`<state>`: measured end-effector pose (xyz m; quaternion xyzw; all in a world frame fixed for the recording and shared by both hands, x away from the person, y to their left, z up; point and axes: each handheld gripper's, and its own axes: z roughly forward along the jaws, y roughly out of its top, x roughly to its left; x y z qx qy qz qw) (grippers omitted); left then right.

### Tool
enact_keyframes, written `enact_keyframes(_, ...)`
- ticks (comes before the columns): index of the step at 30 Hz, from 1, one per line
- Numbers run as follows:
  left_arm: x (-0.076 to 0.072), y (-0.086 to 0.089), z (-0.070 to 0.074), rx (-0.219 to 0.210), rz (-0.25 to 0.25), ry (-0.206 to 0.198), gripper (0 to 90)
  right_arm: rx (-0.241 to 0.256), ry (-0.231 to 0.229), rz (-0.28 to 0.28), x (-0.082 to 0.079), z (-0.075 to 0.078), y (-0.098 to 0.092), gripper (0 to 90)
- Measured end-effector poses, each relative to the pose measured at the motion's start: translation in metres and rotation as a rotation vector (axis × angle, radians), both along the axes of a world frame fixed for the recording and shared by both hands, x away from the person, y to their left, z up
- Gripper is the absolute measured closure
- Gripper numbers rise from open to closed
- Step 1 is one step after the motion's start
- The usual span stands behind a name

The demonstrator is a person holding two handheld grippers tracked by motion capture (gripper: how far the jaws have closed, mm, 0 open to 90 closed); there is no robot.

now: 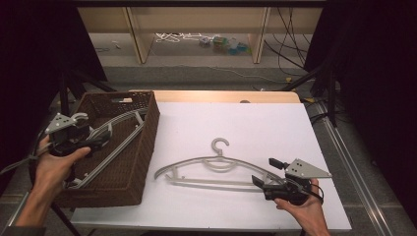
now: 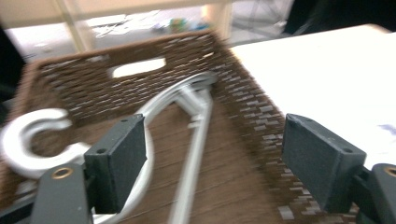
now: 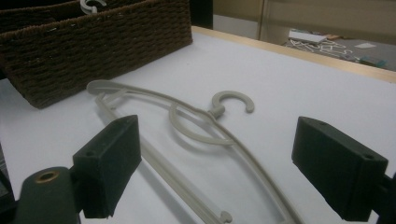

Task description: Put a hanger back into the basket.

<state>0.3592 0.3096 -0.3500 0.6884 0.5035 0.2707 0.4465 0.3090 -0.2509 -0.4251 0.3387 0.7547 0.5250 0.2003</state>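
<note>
Right gripper (image 1: 265, 173), jaws wide and empty, sits at the near right end of the hanger (image 1: 216, 169) lying flat on the table (image 1: 275, 123). Left gripper (image 1: 101, 137), also spread, hovers over the basket (image 1: 133, 167) holding another hanger (image 2: 196, 140). Judged step: picking up. Next, close on the hanger's end and carry it left to the basket.

**Three cameras, one table**

The high view looks forward and down from above the person's side, taking in the whole white table (image 1: 236, 123). The left gripper view sits close inside the brown woven wicker basket (image 2: 243, 93). The right gripper view looks low across the table at the grey plastic clothes hanger (image 3: 196, 126), sharing that basket behind it.
</note>
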Motion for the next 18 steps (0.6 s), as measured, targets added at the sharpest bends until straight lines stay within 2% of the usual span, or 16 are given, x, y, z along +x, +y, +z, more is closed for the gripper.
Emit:
enact_keyframes(3, -0.006, -0.015, 0.002, -0.043, -0.03, -0.019, 17.6, 0.01, -0.008, 0.002, 0.0, -0.001, 0.001, 16.5)
enact_keyframes(5, -0.01, -0.023, 0.003, -0.05, -0.042, -0.046, 17.3, 0.013, -0.01, 0.0, 0.001, -0.001, 0.002, 16.5)
enact_keyframes(6, -0.011, -0.026, 0.003, -0.057, -0.046, -0.056, 16.8, -0.008, 0.019, -0.005, -0.001, 0.001, 0.0, 16.5)
enact_keyframes(7, -0.012, -0.029, 0.004, -0.059, -0.05, -0.066, 16.6, -0.005, -0.001, -0.003, 0.0, 0.0, 0.001, 16.5)
enact_keyframes(8, -0.013, -0.033, 0.004, -0.058, -0.056, -0.072, 16.6, -0.001, 0.021, -0.004, -0.001, 0.0, 0.001, 16.5)
enact_keyframes(10, -0.014, -0.039, 0.003, -0.075, -0.073, -0.085, 16.6, 0.002, 0.012, 0.002, -0.001, 0.0, 0.002, 16.5)
enact_keyframes(14, -0.018, -0.05, 0.002, -0.091, -0.098, -0.092, 16.6, 0.017, 0.015, 0.008, 0.0, -0.002, 0.002, 16.5)
enact_keyframes(15, -0.019, -0.052, 0.002, -0.099, -0.103, -0.095, 16.6, 0.002, 0.022, 0.005, 0.0, -0.001, 0.002, 16.5)
enact_keyframes(18, -0.023, -0.058, 0.002, -0.122, -0.118, -0.109, 16.4, 0.005, 0.023, 0.017, 0.0, -0.002, 0.003, 16.3)
